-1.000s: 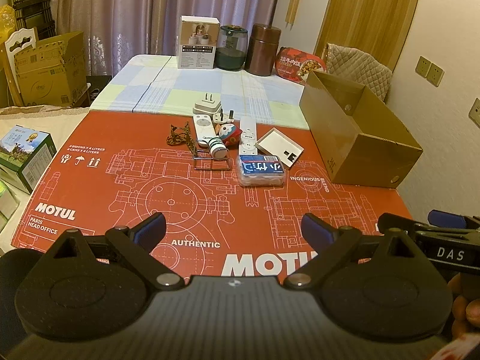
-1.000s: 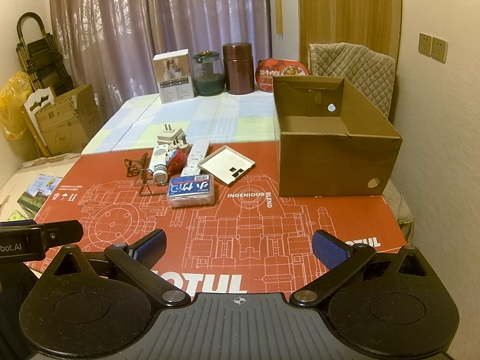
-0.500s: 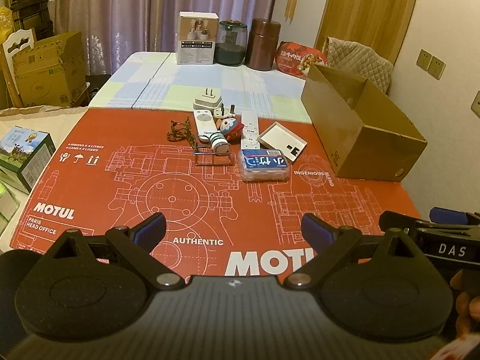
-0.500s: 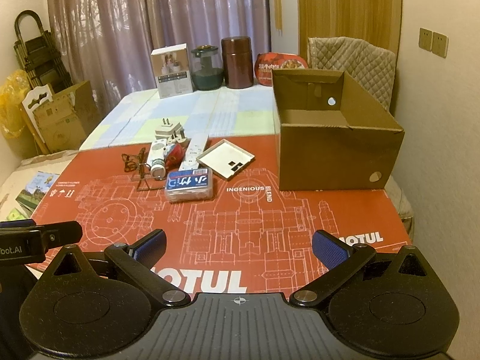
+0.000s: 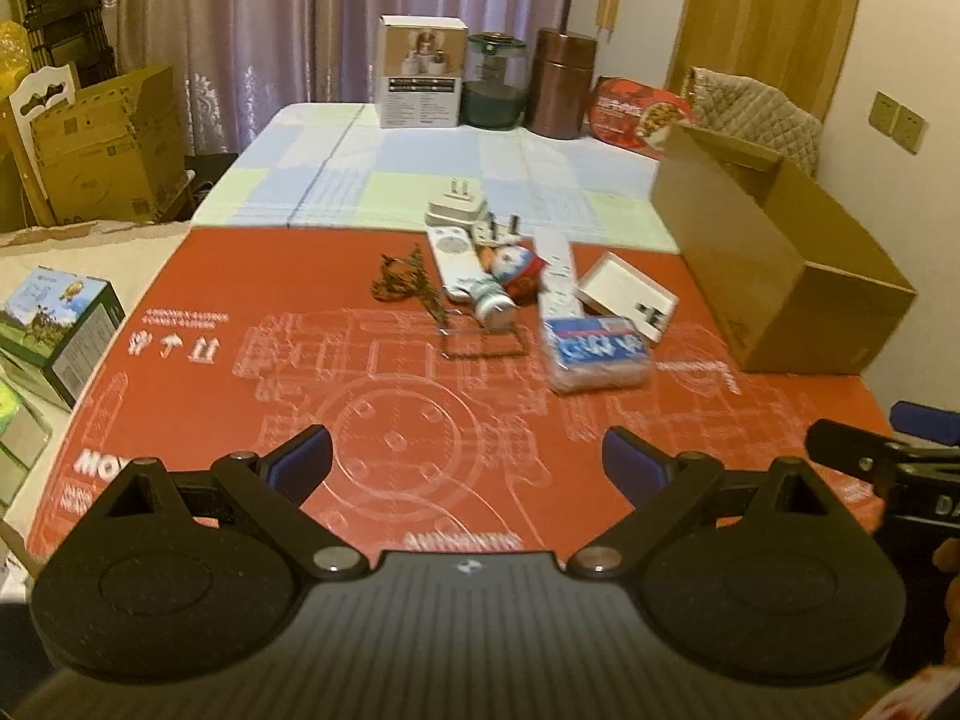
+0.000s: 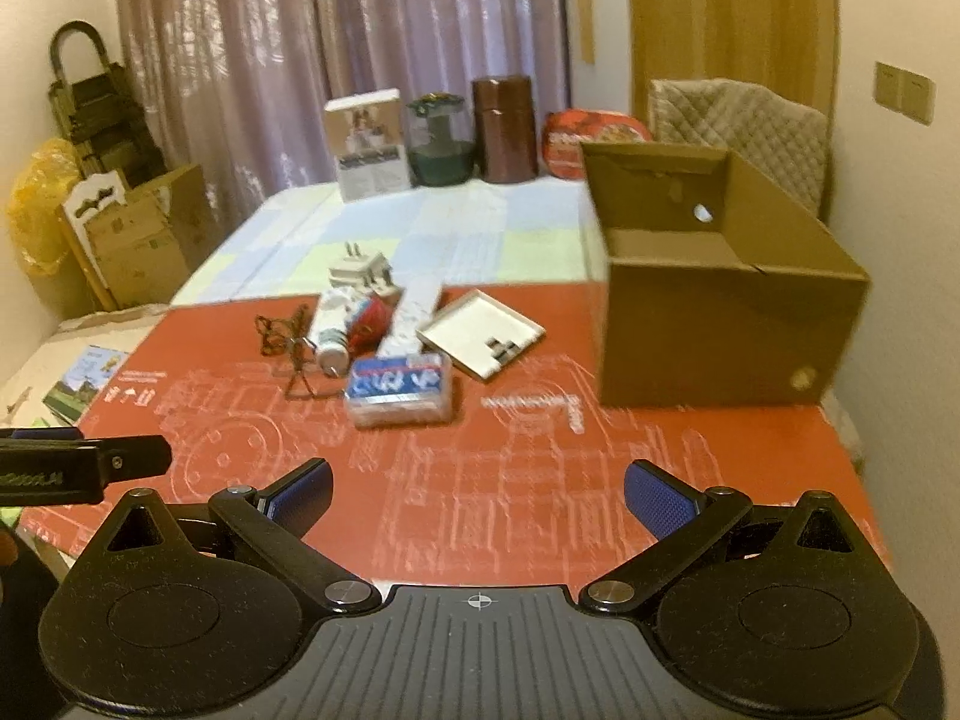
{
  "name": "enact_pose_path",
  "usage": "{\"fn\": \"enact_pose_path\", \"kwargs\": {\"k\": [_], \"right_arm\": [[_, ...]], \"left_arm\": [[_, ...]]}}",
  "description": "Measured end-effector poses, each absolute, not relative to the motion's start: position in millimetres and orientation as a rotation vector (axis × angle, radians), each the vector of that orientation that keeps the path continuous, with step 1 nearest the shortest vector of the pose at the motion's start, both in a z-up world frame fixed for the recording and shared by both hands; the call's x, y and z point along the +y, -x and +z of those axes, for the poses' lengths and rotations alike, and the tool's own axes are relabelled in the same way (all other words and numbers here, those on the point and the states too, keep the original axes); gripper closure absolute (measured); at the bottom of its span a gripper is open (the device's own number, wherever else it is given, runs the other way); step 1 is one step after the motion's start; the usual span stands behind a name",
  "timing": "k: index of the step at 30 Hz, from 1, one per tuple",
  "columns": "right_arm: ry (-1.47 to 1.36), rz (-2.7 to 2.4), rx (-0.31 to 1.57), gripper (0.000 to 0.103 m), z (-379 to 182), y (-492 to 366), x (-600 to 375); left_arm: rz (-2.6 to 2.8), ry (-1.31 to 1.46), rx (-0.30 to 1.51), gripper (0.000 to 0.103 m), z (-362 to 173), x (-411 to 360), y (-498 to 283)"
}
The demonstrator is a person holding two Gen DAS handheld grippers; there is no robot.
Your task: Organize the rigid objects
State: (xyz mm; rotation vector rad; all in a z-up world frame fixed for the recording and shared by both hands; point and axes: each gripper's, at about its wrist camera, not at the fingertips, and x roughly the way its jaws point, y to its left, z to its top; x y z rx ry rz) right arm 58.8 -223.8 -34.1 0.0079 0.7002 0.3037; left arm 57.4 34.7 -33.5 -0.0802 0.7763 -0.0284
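a: left wrist view. left gripper (image 5: 465, 459) spread, holding nothing, low over the red printed mat (image 5: 240, 360). the cluster sits ahead, well apart. nearest piece is the clear plastic packet with a blue label (image 5: 594, 351), ahead and to the right of the jaws, long axis crosswise.

b: and the open brown cardboard box (image 5: 774, 276)?

a: far right, beside the cluster. white remote (image 5: 453, 261) and flat white tray (image 5: 627, 294) lie behind the packet.

b: right wrist view?

a: right gripper (image 6: 477, 495) also spread wide and empty. here the packet (image 6: 399, 387) lies ahead, slightly left of the jaws; the box (image 6: 720, 312) ahead-right, open top, apparently empty.

b: which hand's closer?

a: about even, i'd judge. right sits between packet and box, so likely the better pick.
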Motion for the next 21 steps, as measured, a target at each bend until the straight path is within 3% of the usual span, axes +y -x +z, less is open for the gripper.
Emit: {"fn": "enact_pose_path", "kwargs": {"k": [21], "right_arm": [[0.050, 0.388, 0.738, 0.003, -122, -186, -142]], "left_arm": [[-0.030, 0.096, 0.772, 0.008, -97, 92, -187]]}}
